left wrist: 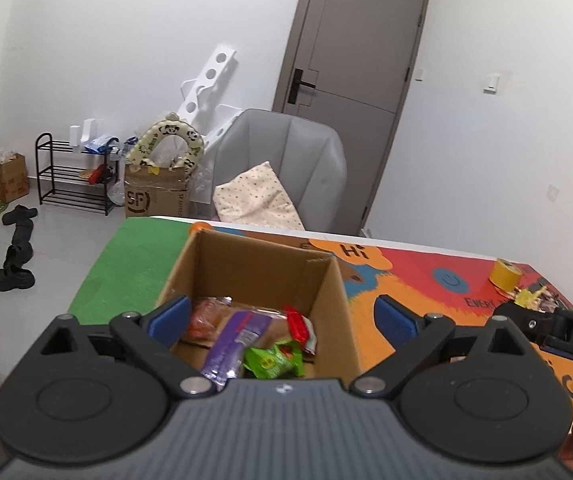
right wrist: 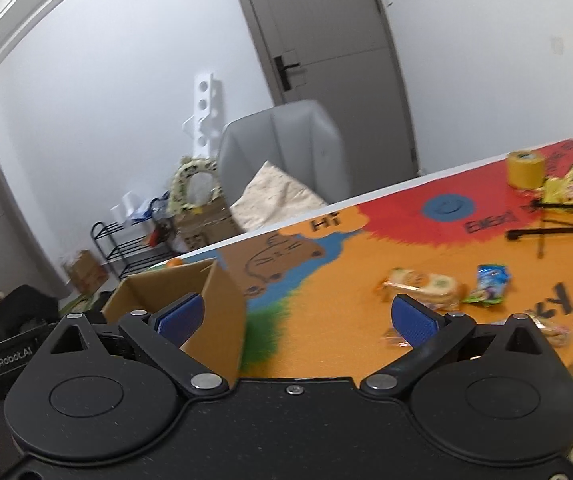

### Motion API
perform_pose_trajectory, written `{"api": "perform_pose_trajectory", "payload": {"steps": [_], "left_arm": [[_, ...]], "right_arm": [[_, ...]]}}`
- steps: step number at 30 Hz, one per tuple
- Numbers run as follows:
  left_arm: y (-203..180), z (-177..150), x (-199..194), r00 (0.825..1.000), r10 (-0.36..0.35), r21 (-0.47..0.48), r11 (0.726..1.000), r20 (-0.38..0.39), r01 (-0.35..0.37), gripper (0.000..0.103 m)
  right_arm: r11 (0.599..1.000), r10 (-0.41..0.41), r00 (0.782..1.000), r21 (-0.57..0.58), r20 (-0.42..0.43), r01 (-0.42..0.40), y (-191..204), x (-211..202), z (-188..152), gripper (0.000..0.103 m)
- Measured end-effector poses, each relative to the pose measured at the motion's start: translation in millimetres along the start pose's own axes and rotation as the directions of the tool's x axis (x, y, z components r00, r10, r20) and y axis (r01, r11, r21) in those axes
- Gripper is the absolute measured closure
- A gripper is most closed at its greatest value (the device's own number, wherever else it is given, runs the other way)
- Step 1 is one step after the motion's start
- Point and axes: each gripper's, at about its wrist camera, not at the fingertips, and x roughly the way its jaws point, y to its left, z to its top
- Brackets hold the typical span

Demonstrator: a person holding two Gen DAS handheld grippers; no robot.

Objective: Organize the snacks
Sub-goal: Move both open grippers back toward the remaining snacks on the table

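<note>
An open cardboard box [left wrist: 262,264] stands on the colourful mat [left wrist: 426,280]. Inside it lie a purple packet [left wrist: 230,344], a green packet [left wrist: 272,362], a red packet [left wrist: 298,326] and an orange bread pack [left wrist: 206,316]. My left gripper [left wrist: 282,320] hovers open over the box, with nothing between its pads. My right gripper [right wrist: 298,318] is open and empty too, just right of the box [right wrist: 206,312]. On the mat ahead of it lie a bread pack [right wrist: 422,286] and a blue-green packet [right wrist: 490,284]. More wrapped snacks sit partly hidden behind its right finger.
A yellow tape roll [right wrist: 526,168] and small clutter stand at the far right of the table, near black tripod legs [right wrist: 558,232]. Behind the table are a grey armchair [left wrist: 286,160] with a cushion, a door [left wrist: 358,60], a shoe rack [left wrist: 74,176] and boxes on the floor.
</note>
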Motion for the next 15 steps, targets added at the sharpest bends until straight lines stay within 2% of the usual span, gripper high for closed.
{"api": "perform_pose_trajectory", "payload": {"steps": [4, 9, 15], "left_arm": [[-10, -1, -7, 1.0, -0.016, 0.018, 1.0, -0.01, 0.017, 0.006], [-20, -6, -14, 0.997, -0.072, 0.017, 0.997, -0.032, 0.073, 0.006], [-37, -12, -23, 0.996, -0.089, 0.053, 0.995, -0.014, 0.09, 0.006]], "right_arm": [[1.0, -0.023, 1.0, 0.005, 0.008, 0.023, -10, -10, -5, 0.0], [0.999, -0.042, 0.999, 0.023, 0.023, 0.042, -21, -23, -8, 0.0], [0.995, -0.089, 0.995, 0.045, 0.051, 0.086, -36, -40, -11, 0.0]]}}
